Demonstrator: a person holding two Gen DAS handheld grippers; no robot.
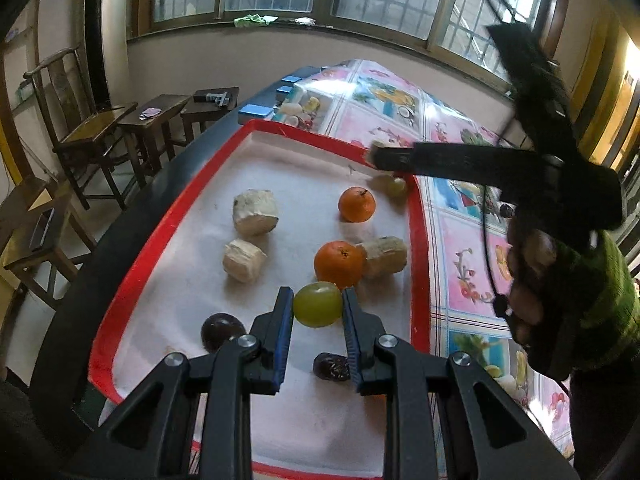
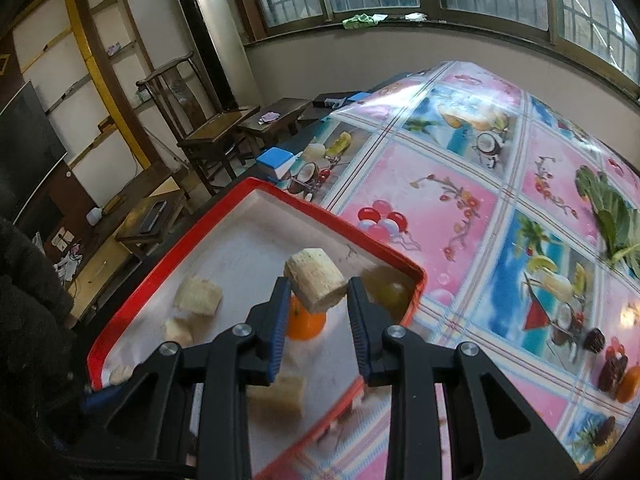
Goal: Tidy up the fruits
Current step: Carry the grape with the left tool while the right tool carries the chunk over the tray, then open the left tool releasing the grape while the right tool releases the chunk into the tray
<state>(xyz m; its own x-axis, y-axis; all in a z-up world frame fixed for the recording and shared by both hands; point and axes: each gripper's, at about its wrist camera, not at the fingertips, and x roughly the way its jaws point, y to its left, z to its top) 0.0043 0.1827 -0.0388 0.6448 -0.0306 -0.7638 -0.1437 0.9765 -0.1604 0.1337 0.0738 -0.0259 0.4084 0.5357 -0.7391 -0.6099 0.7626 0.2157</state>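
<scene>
Left gripper [image 1: 318, 307] tilts steeply down over the near end of the red tray [image 1: 168, 220], clenched on a green grape [image 1: 318, 305]; an orange [image 1: 339, 263] sits just beyond the grape. Right gripper [image 2: 319, 294] angles down over the tray's far right corner, pinching a pale banana chunk [image 2: 317, 280] above a second orange [image 2: 306, 323]. From the left camera, the right hand [image 1: 532, 280], in a green sleeve, grips its handle beside the tray.
</scene>
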